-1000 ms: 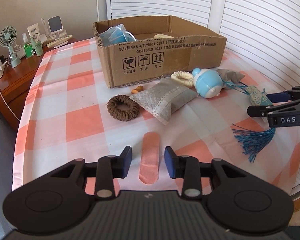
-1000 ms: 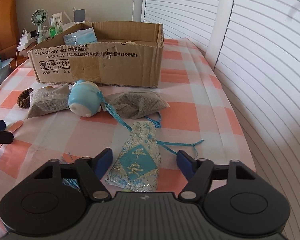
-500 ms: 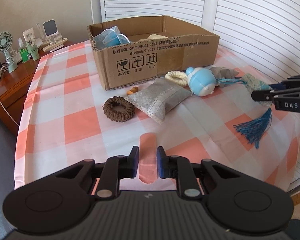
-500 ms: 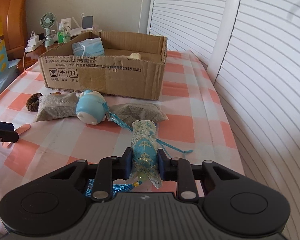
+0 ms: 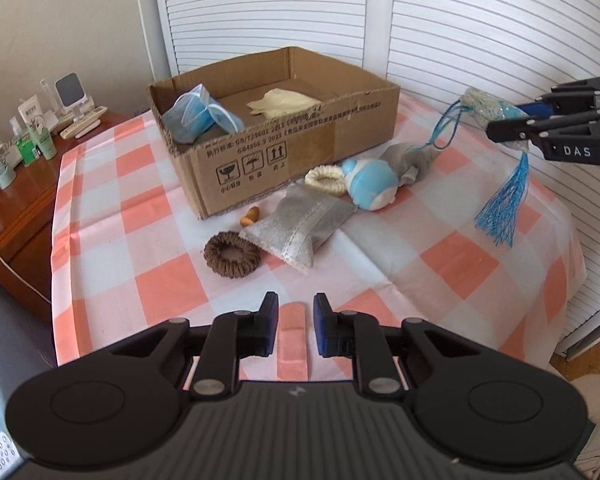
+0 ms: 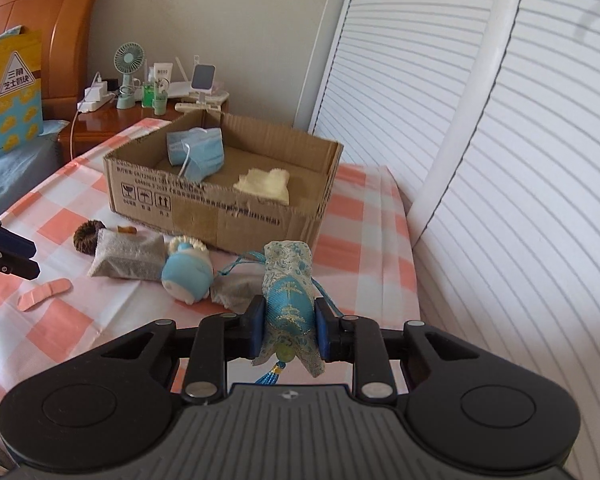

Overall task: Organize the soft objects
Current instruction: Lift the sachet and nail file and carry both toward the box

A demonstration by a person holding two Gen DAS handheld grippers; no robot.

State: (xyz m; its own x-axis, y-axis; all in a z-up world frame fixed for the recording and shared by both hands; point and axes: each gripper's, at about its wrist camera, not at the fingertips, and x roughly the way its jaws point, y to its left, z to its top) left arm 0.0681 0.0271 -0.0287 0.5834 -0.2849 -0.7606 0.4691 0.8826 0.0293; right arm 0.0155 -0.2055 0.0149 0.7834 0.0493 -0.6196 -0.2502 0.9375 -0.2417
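My right gripper (image 6: 289,316) is shut on a blue embroidered sachet (image 6: 288,300) and holds it above the table. In the left wrist view that sachet (image 5: 484,104) hangs at the right gripper (image 5: 516,120), its blue tassel (image 5: 500,216) dangling. My left gripper (image 5: 296,320) is shut to a narrow gap over a pink plaster (image 5: 294,340). In the right wrist view the plaster (image 6: 44,294) lies flat on the cloth, apart from the left gripper (image 6: 30,258). The open cardboard box (image 5: 284,160) holds blue face masks (image 5: 200,116) and a pale yellow cloth (image 5: 280,100).
In front of the box lie a brown scrunchie (image 5: 231,254), a grey pouch (image 5: 300,228), a cream ring (image 5: 326,180), a blue round toy (image 5: 370,184) and a second grey pouch (image 5: 412,160). A wooden cabinet (image 5: 20,208) with a fan stands left. Louvred doors run behind and right.
Both grippers closed. The right one shut on the sachet and lifted it off the cloth, tassel trailing. The left one closed around the plaster and rose slightly; the plaster stayed on the table.
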